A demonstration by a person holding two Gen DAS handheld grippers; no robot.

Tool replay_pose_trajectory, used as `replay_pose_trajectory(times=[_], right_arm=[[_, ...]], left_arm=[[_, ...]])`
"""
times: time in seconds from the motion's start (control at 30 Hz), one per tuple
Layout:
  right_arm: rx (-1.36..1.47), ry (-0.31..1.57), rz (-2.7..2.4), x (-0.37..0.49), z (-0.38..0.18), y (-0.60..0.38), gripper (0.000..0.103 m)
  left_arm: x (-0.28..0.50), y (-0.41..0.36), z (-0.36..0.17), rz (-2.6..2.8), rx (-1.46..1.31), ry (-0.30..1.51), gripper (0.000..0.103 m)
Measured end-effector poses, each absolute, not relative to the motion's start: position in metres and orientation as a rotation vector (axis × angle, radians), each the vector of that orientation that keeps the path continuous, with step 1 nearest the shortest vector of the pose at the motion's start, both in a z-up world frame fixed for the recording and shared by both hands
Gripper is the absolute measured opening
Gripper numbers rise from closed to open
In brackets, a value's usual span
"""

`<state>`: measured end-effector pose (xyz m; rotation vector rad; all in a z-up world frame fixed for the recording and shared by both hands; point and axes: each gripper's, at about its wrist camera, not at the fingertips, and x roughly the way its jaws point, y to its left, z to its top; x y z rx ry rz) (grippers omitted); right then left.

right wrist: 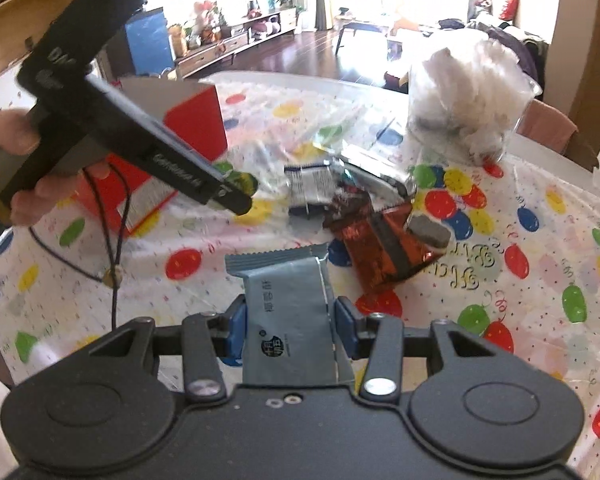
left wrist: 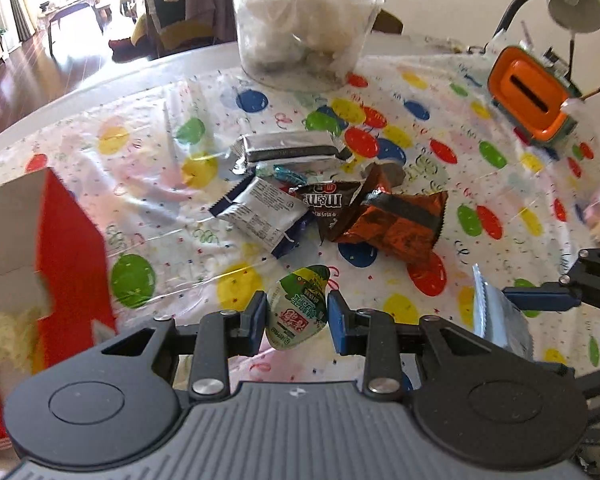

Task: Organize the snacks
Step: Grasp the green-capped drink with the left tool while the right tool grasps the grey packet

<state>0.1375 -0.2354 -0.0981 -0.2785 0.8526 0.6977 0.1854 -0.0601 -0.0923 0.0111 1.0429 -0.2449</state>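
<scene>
I hold a jelly cup (left wrist: 298,308) pinched in my left gripper (left wrist: 298,314) and a grey-blue packet (right wrist: 288,316) clamped in my right gripper (right wrist: 290,326), both lifted above the snack pile (left wrist: 324,196). Next, I judge, each goes into the red box (left wrist: 66,240) on my left.

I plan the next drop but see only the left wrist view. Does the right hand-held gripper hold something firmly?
Observer: Yes, the right hand-held gripper clamps a grey-blue packet between both pads.
Operator: Where is my left one against the box?
Observer: The left hand-held gripper, holding the jelly cup, hangs beside the red box, over the tablecloth.
Operator: Does anything dangle?
Observer: A bead on a dark cord hangs below it.
</scene>
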Motion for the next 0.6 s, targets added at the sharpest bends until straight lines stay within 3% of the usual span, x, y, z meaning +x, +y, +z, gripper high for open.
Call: replay_pose_trajectory(times=[0.6], right_arm=[[-0.169,0.786,0.653,0.113,-0.034,-0.152,0.044]], left_arm=[[0.131,0.038,-0.02,-0.167,-0.055,0.917,0.031]])
